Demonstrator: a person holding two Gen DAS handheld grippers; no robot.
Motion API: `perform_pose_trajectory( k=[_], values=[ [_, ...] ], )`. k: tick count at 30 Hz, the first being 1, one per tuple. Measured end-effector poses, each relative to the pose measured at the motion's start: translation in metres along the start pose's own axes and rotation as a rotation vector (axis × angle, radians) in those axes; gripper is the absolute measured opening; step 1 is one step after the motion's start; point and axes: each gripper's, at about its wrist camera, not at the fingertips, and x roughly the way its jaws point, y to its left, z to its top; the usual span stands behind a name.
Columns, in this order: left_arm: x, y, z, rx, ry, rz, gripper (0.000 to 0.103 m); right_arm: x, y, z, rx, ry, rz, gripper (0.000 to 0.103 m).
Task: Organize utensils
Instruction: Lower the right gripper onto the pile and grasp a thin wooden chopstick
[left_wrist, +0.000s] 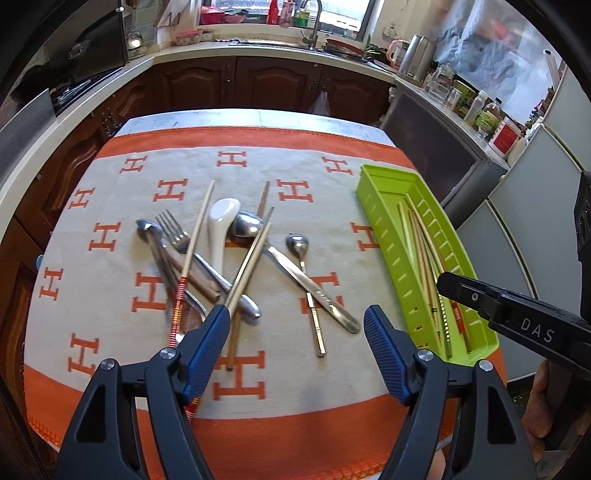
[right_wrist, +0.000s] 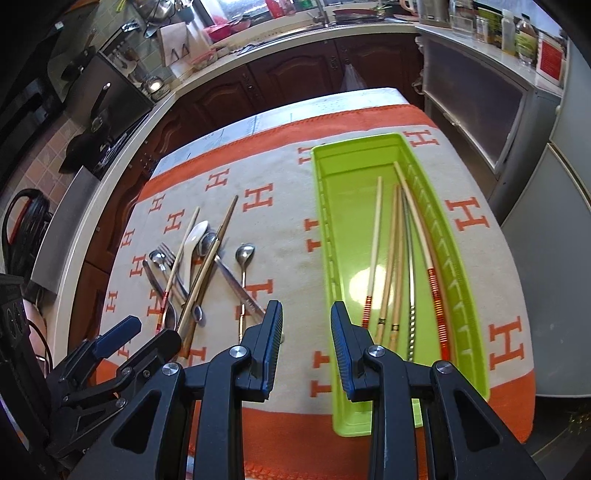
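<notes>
My left gripper (left_wrist: 295, 332) is wide open, my right gripper (right_wrist: 306, 325) half open, both empty. The chopsticks (left_wrist: 247, 266) in the middle are thin, stiff and slippery; I'd grab their middle.

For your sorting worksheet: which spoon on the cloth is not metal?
The white ceramic spoon, lying mid-pile between fork and large steel spoon; the others are shiny steel.

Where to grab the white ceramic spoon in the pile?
White spoon: judging by its pose, grip the raised bowl end from above, jaws across its width. Its handle runs under the crossing chopsticks; the bowl end is bare. Left gripper is open.
</notes>
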Motion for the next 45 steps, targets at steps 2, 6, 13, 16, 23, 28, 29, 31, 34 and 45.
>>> perform_pose_trajectory(
  k=[2, 6, 13, 16, 23, 28, 29, 31, 34, 45],
  values=[
    [-0.001, 0.009, -0.001, -0.007, -0.007, 0.017, 0.073, 0.004, 0.008, -0.001, -0.015, 0.011, 0.003, 0.028],
    [-0.003, 0.029, -0.004, -0.023, -0.013, 0.049, 0.073, 0.012, 0.023, -0.001, -0.043, 0.031, 0.003, 0.028],
    [-0.008, 0.076, -0.007, -0.084, -0.025, 0.060, 0.073, 0.030, 0.047, 0.004, -0.075, 0.063, 0.015, 0.028],
    [-0.007, 0.097, -0.008, -0.117, -0.016, 0.044, 0.073, 0.038, 0.056, 0.006, -0.085, 0.077, 0.030, 0.028],
    [0.001, 0.127, -0.008, -0.156, 0.019, -0.030, 0.060, 0.076, 0.077, 0.015, -0.042, 0.180, 0.158, 0.028],
    [0.009, 0.135, -0.006, -0.149, 0.044, -0.032, 0.045, 0.111, 0.101, 0.023, -0.031, 0.239, 0.220, 0.030],
    [0.011, 0.136, -0.006, -0.149, 0.047, -0.030, 0.045, 0.121, 0.106, 0.025, -0.024, 0.251, 0.229, 0.033],
    [0.014, 0.138, -0.007, -0.150, 0.055, -0.029, 0.045, 0.136, 0.113, 0.030, -0.014, 0.257, 0.233, 0.034],
    [0.020, 0.142, -0.008, -0.154, 0.066, -0.026, 0.045, 0.156, 0.121, 0.037, -0.001, 0.261, 0.222, 0.034],
    [0.031, 0.146, -0.011, -0.160, 0.096, -0.049, 0.045, 0.189, 0.127, 0.038, 0.029, 0.279, 0.225, 0.011]
  ],
)
